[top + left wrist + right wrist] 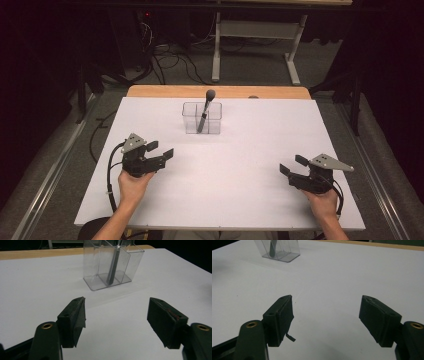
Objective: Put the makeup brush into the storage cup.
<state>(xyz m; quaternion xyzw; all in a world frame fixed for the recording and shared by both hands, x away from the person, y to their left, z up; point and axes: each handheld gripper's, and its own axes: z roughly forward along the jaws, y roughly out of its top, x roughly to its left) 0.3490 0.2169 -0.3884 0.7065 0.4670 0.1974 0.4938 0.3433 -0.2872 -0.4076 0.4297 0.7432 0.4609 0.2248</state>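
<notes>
High view shows a clear box (202,118) near the far side of the white table (225,165), with a gray stick (205,110) leaning inside it. Left gripper (161,150) and right gripper (291,165) rest apart, jaws wide, holding nothing.

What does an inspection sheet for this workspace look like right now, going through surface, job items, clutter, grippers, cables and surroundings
Surface: white tabletop, bare wood strip along its far edge.
Job's things: clear divided container standing near the far middle; a dark-handled utensil leans inside it, round head above the rim.
Clutter: nothing seen.
Grippers: left gripper and right gripper both open, holding nothing, each in a hand near the near corners of the table.
Cables: a black cable loops from the left gripper; more lie tangled on the floor behind.
Surroundings: grey carpet, white table frame beyond, dark curtains.
</notes>
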